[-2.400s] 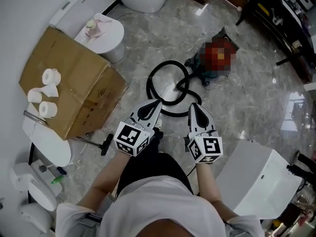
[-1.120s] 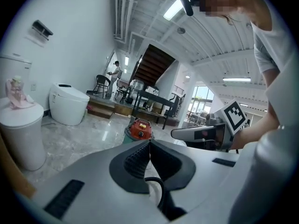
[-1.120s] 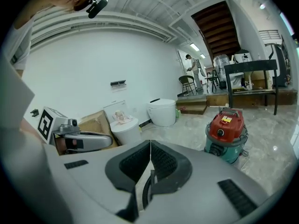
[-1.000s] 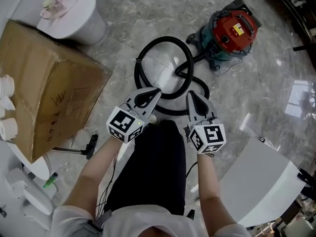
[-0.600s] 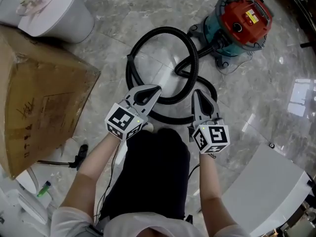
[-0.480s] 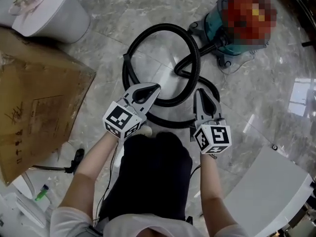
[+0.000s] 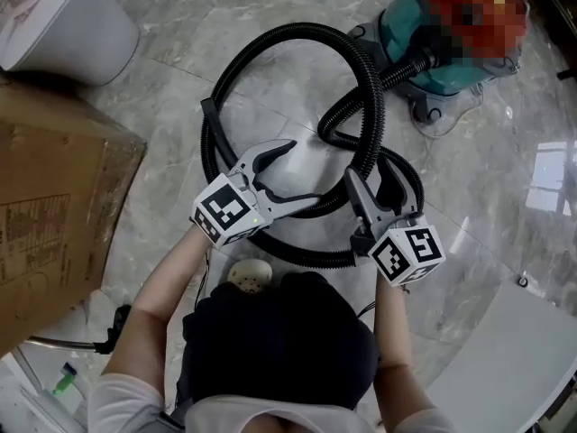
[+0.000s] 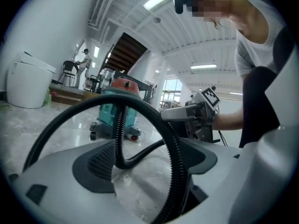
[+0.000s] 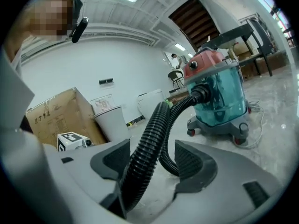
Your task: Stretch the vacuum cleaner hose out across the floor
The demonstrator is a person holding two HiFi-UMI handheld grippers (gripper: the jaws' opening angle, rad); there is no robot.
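Note:
A black ribbed hose [image 7: 306,29] lies in loops on the marble floor and runs to a teal vacuum cleaner [image 7: 433,70] at the upper right. My left gripper [image 7: 302,174] sits low over the near loop; its jaws have just been opening and now stand wide. In the left gripper view the hose [image 8: 173,143] passes between them, close to the right pad. My right gripper [image 7: 377,183] has also just been opening. The hose [image 9: 145,143] runs between its jaws against the left pad, with a gap to the other. The vacuum cleaner [image 9: 217,94] stands beyond.
A cardboard box [image 7: 45,197] fills the left side, with a white round bin [image 7: 63,21] behind it. A white panel [image 7: 532,359] lies at the lower right. A small white round object [image 7: 248,276] sits on the floor by the person's dark-clad knees [image 7: 279,341].
Both grippers have sunk toward the floor and reached the coiled hose. Their jaws, shut in the earlier frames, now stand open around the hose. The vacuum cleaner looks closer.

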